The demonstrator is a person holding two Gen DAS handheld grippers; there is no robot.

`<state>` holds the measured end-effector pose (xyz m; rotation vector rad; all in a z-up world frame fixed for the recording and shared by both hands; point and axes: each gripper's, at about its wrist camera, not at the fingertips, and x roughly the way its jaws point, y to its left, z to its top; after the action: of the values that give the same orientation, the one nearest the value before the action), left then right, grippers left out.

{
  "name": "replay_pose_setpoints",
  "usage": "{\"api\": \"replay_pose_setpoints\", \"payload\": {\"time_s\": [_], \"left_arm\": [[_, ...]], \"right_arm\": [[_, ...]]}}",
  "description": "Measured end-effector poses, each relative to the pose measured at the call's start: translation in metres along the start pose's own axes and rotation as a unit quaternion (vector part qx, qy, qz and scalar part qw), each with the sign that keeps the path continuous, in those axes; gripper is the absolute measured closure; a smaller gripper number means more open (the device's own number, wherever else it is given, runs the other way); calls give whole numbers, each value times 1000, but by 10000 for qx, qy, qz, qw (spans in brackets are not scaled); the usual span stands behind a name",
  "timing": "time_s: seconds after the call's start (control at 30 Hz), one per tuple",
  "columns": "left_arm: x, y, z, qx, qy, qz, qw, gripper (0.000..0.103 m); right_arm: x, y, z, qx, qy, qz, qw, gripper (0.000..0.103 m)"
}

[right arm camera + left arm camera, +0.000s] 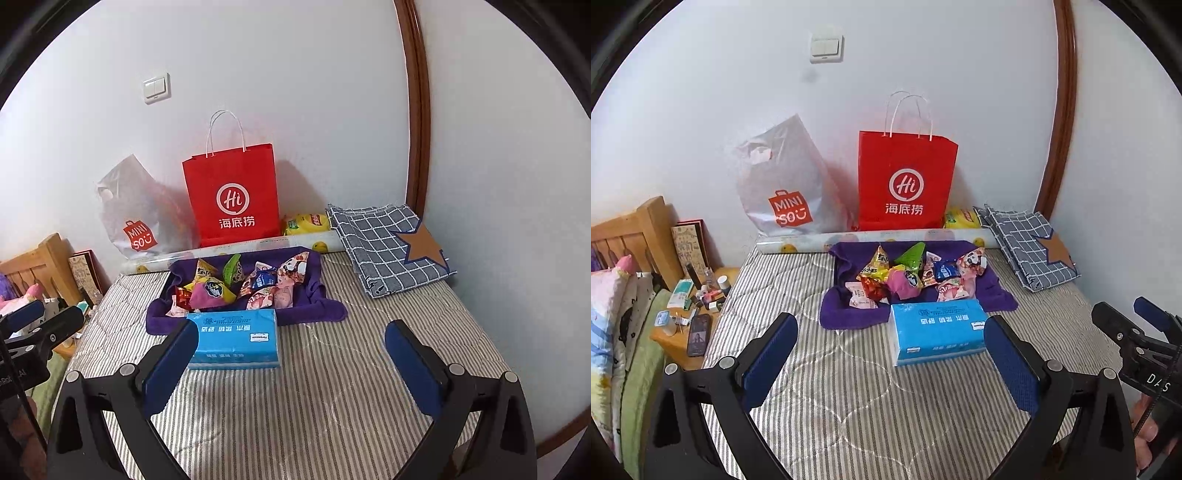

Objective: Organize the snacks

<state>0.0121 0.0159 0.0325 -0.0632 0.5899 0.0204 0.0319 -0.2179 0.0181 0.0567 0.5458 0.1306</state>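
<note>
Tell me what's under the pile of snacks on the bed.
A purple towel lies under the snacks, spread on the striped mattress. Whatever is beneath the towel's raised edges is covered.

"Hi 海底捞" on red paper bag (907, 181), "MINISO" on grey plastic bag (783, 177)

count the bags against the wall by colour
red bag: 1
grey bag: 1
yellow bag, partly hidden behind the roll: 1
total: 3
</note>
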Motion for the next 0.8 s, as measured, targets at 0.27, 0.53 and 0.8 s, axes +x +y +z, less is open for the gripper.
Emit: {"api": "replay_pose_setpoints", "payload": {"time_s": [0.27, 0.53, 0.8], "left_arm": [[-2, -2, 1, 10, -29, -6, 10000, 3], [-3, -2, 2, 15, -28, 3, 10000, 3], [-3, -4, 4, 24, -36, -13, 10000, 3]], "right_arm": [[-4, 1, 1, -45, -39, -18, 10000, 1], [-7, -1, 3, 7, -63, -3, 10000, 1], [-8, -2, 3, 5, -76, -20, 10000, 1]]}}
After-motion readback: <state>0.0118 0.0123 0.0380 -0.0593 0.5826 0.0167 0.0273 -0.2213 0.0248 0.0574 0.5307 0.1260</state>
